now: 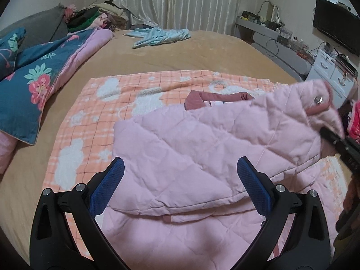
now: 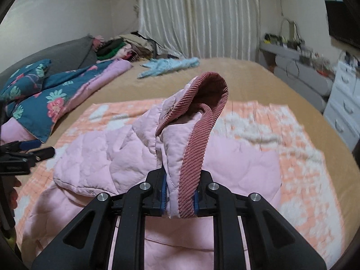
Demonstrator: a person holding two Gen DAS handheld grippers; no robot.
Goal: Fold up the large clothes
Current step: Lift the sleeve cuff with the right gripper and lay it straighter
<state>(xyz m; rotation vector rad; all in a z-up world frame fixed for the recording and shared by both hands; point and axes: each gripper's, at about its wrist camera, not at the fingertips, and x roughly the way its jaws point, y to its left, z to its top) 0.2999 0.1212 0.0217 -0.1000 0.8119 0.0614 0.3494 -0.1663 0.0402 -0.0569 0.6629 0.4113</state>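
A pink quilted jacket (image 1: 191, 153) with dusty-rose corduroy trim lies on an orange checked blanket (image 1: 126, 103) on the bed. My left gripper (image 1: 180, 168) hovers open over the jacket's near part, its blue pads wide apart with nothing pinched. My right gripper (image 2: 180, 193) is shut on the jacket's sleeve cuff (image 2: 191, 157), pink fabric and ribbed corduroy edge pressed between its pads, and the cuff stands lifted off the bed. In the left wrist view the raised cuff (image 1: 315, 103) with a snap button hangs at the right, the right gripper's black body (image 1: 342, 148) below it.
A tan bedspread (image 1: 180, 49) covers the bed. A blue floral quilt (image 1: 33, 83) lies at the left, a light blue garment (image 1: 159, 36) at the far side, piled clothes (image 1: 94, 15) by the curtain. White drawers (image 1: 330, 76) and a cluttered shelf (image 1: 270, 29) stand at the right.
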